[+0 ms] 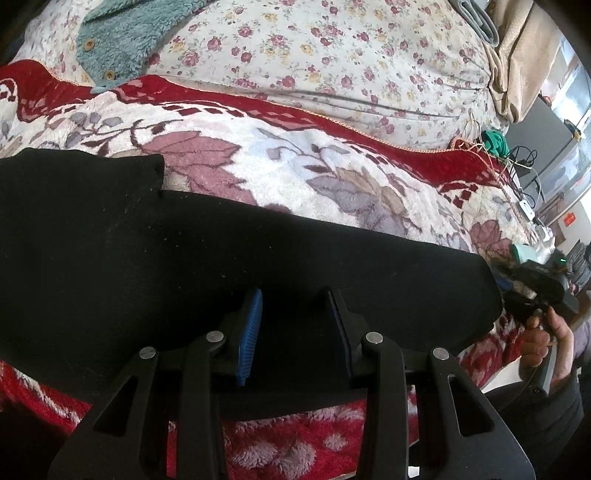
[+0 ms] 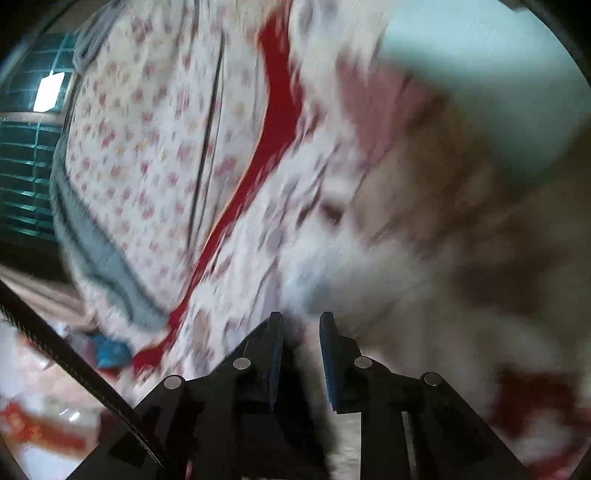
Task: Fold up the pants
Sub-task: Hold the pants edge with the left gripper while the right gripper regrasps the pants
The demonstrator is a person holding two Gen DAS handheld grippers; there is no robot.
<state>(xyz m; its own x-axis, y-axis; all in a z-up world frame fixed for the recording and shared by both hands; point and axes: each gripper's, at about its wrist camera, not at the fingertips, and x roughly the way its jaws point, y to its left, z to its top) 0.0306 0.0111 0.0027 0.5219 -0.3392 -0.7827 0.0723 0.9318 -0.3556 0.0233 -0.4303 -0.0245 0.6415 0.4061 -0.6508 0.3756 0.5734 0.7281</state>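
The black pants (image 1: 184, 266) are being shown as a long, flat band of dark cloth, lying across the red and white floral blanket (image 1: 332, 177). The cloth is looking smooth and matt, with small pale specks of lint on it. At its upper left part a second layer is being seen, ending in a squared corner with a short seam, so the pants are lying partly doubled there. The right end of the pants is rounded and is reaching almost to the person's hand (image 1: 543, 343) at the right edge of the blanket.

The left gripper (image 1: 295, 325) is being held over the near edge of the pants. Its jaws are standing apart, and the black cloth is being seen between and under the fingers; whether the blue pads (image 1: 251, 328) are pressing on a fold of it cannot be told.

The right gripper (image 2: 301, 332) is being seen over the blanket in a strongly blurred picture. Its jaws are standing a little apart, and nothing is being held between them; only the pale plush of the blanket is showing in the gap. In the left wrist view this gripper is being carried by the hand just beside the right end of the pants.

Beyond the blanket a flowered sheet (image 1: 332, 55) is lying, and on it, far from the pants, a teal fleece garment (image 1: 129, 33) with wooden buttons is resting. No container is being shown clearly.
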